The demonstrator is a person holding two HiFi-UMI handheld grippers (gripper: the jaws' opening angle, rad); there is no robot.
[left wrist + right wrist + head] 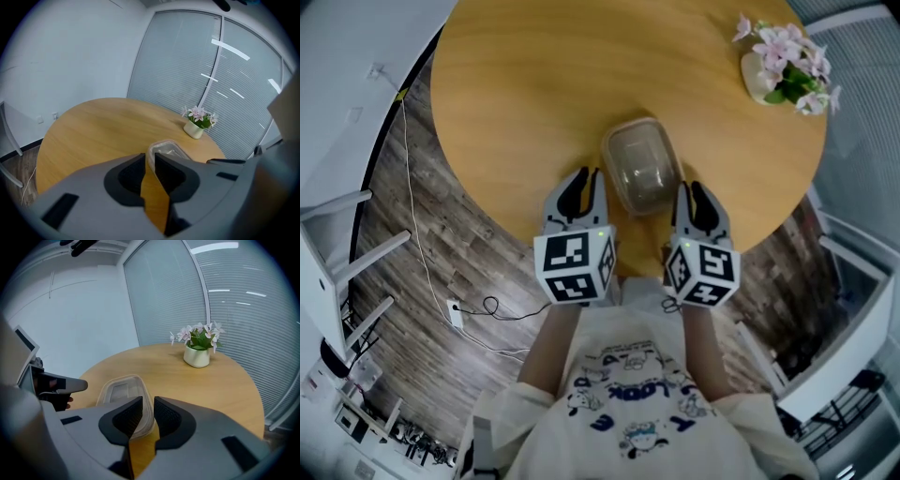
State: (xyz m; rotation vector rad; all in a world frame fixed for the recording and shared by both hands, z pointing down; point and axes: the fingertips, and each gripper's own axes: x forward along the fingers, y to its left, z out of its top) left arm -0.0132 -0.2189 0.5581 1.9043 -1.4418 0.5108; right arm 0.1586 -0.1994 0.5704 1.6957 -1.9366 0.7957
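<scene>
A clear plastic container point(641, 164) with its lid on lies on the round wooden table point(534, 84), near the front edge. My left gripper point(581, 187) hovers just left of it, jaws drawn together with only a thin slit and nothing between them. My right gripper point(692, 192) sits just right of it, jaws likewise close together and empty. In the left gripper view the container point(166, 149) shows past the left gripper point(149, 157), slightly right of it. In the right gripper view the container point(119, 390) lies ahead and left of the right gripper point(148, 401).
A white pot of pink flowers point(783, 66) stands at the table's far right. White chair frames point(337, 253) and a cable point(412, 216) lie on the wood floor at left. White furniture point(853, 319) is on the right. Blinds cover the windows point(243, 310).
</scene>
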